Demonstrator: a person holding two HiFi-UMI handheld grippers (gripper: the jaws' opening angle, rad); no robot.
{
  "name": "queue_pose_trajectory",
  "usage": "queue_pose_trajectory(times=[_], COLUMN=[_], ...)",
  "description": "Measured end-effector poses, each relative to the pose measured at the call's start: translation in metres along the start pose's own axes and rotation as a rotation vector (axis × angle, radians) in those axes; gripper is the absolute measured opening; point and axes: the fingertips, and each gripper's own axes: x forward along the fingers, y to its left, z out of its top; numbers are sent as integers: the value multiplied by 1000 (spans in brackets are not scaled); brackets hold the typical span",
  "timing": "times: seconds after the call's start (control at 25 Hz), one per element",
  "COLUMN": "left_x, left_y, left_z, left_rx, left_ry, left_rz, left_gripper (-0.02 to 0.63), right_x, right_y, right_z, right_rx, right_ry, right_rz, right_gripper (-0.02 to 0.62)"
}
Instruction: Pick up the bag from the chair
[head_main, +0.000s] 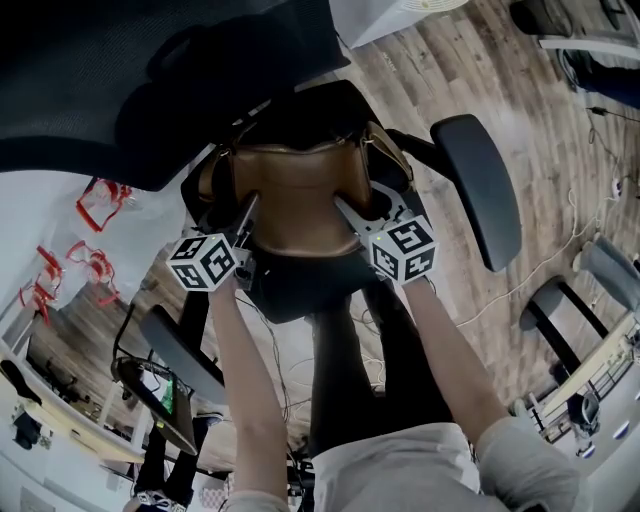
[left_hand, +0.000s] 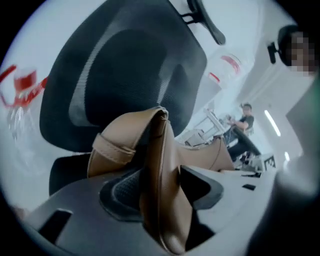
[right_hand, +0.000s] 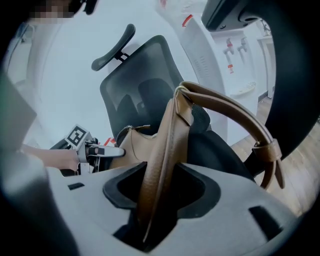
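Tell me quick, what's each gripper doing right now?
Left gripper: closed, pinching the bag at its left edge.
Right gripper: closed, pinching the bag at its right edge.

I observe a tan leather handbag (head_main: 295, 200) standing upright over the seat of the black mesh office chair (head_main: 130, 90), with a strap handle arching from its end. My left gripper (head_main: 247, 212) and right gripper (head_main: 343, 208) each pinch a fold of its rim. Base-to-seat contact: undetermined.
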Motion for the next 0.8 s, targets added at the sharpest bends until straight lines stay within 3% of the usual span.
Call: queue_pose_trajectory(times=[0.08,0.2,0.32,0.6,0.8], left_x=[3,8,9,-4,-21], left_y=[-3,-3,-5,-19,-35], left_z=[2,1,0,2,4], left_rx=[98,105,153,170,186], left_ry=[40,57,70,-4,-56], left_rz=[12,3,49,132,162], left_gripper=[212,199,170,138,129], right_x=[0,1,2,-1,-13], right_y=[0,-2,-3,-9,-2], right_z=[2,0,-1,-8,0], right_rx=[-9,3,18,27,35], right_ry=[-9,-11,-5,64,72], right_rz=[2,-6,-16,-68,-27], right_gripper=[179,175,172,169,149])
